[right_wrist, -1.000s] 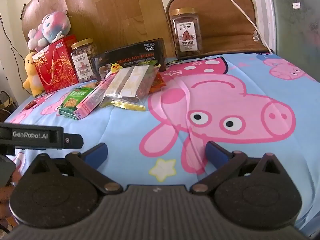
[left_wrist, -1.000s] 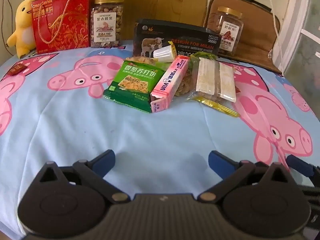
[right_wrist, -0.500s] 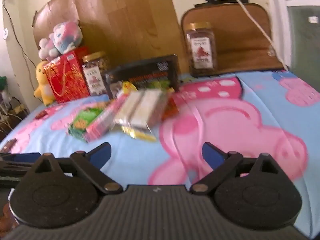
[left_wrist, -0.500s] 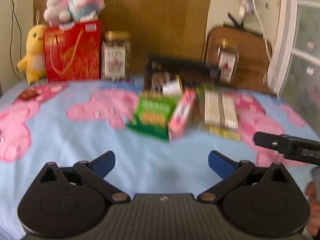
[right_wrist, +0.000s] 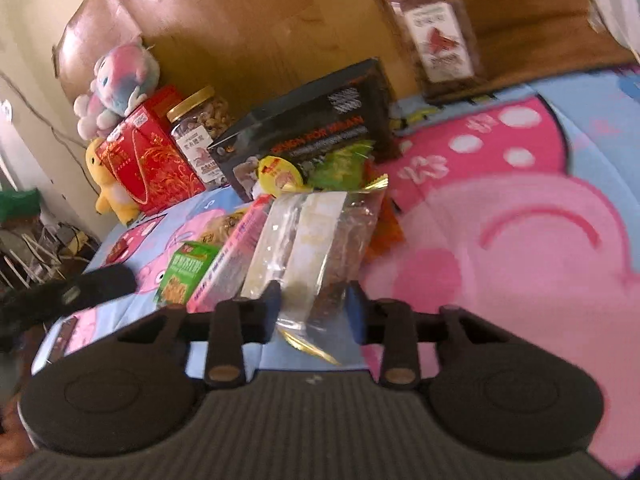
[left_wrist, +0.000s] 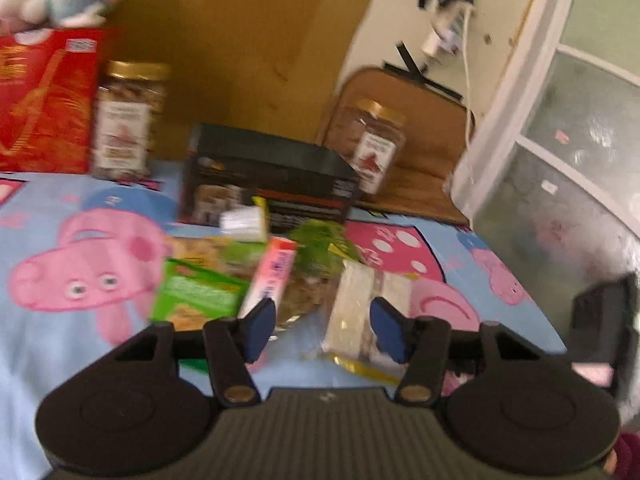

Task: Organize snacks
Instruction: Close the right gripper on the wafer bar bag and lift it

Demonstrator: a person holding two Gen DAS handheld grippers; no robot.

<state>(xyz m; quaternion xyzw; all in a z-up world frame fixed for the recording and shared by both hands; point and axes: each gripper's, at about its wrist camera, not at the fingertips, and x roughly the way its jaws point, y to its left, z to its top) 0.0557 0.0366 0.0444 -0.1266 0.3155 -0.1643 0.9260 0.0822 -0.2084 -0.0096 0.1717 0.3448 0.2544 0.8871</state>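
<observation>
As both tools have come in on the snack pile since a second ago, the pile now sits right at the fingertips instead of mid-frame.

Right tool (right_wrist: 313, 306), lower centre of its view: jaws have just been closing from wide to about half. The near end of the clear bag of bars (right_wrist: 316, 240) shows between the pads. Can't tell if the pads press on it, and the bag lies flat on the pig-print sheet (right_wrist: 520, 240).

Left tool (left_wrist: 324, 332): jaws have also just been closing, about half open, holding nothing. The same clear bag is at its right pad in the picture. View is blurred, contact not visible.

Just left of the bag: pink box (right_wrist: 228, 264), then green cracker box (right_wrist: 184, 276), packed together. Behind them a yellow-tagged packet and a green packet, then the black carton (right_wrist: 312, 128). Far row: nut jar (right_wrist: 196, 132) and red gift bag (right_wrist: 148, 160) upper left, second jar (right_wrist: 436, 36) top right.

Likely the first pick, the bag, is about to start. Nothing is sorted yet.
</observation>
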